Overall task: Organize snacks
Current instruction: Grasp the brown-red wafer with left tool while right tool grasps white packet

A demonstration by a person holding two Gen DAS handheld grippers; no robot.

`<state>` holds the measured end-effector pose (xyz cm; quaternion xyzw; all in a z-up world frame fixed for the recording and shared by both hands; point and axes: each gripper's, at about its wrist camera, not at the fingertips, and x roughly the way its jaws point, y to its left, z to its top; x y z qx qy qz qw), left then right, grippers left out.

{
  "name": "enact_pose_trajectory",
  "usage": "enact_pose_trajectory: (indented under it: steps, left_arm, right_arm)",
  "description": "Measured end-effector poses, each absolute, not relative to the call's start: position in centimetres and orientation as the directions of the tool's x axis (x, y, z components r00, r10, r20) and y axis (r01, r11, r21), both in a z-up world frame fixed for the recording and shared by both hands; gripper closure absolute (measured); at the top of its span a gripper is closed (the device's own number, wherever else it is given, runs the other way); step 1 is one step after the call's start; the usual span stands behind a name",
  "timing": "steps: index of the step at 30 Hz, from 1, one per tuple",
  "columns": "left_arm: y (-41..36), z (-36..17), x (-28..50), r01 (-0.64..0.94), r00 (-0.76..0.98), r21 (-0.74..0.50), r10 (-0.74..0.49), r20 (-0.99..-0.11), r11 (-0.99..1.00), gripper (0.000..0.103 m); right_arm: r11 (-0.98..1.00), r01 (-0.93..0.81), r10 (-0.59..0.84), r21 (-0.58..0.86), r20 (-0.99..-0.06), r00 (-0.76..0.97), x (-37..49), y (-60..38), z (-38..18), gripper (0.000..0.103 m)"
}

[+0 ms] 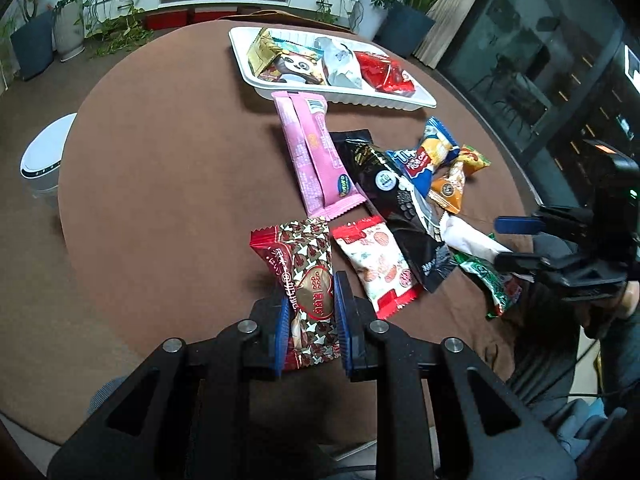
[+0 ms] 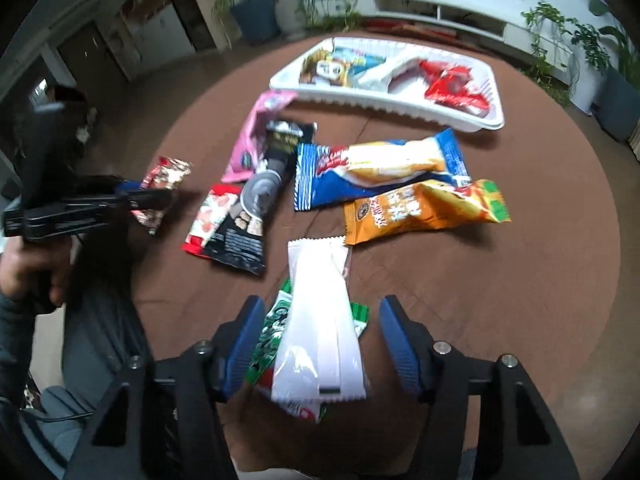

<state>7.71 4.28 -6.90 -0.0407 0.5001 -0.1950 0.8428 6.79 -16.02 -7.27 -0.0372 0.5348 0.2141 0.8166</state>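
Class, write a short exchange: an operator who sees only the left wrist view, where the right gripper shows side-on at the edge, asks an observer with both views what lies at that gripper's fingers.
Operator: The right gripper is side-on for me. What is between its fingers?
Observer: The white packet lies lengthwise between the open jaws; neither pad presses on it.
Operator: Is anything beneath it?
Observer: A green packet lies under it and pokes out on both sides, close against the pad on the picture's left.
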Motion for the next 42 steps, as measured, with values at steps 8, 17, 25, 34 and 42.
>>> enact_pose_trajectory:
  steps: [8,17,25,34,42]
  left_arm:
    - [4.2,-7.2,7.6,0.291,0.409,-0.292,-0.394,-0.823,0.911,0.085]
    - [3.7,-7.7,8.2,0.298,0.393,-0.304,-0.407,-0.824,0.905,0.085]
    - [3.5,-8.1,8.5,0.307,0.374,-0.312,-0.415,-0.829,0.899,0.085]
    - [3.9,-8.2,8.4,0.300,0.381,-0.321,-0.421,-0.823,0.898,0.085]
    - [4.4,-7.9,8.3,0.295,0.392,-0.343,-0.440,-0.807,0.892,0.085]
  right_arm:
    - [0.897,-0.429,0.247,0.109,-0.928,0.280,8.0,-14.7,-8.4,0.051]
    - [0.876,-0.479,0.203,0.054,-0.943,0.264,8.6,-13.4,-9.0,0.062]
    - [0.870,-0.493,0.169,0.008,-0.944,0.282,9.3,-12.5,-9.0,0.061]
    - [0.886,-0.461,0.196,0.049,-0.941,0.277,10.5,-12.9,-9.0,0.077]
    - [0.874,-0.440,0.343,0.205,-0.902,0.261,11.3,-14.0,-7.9,0.078]
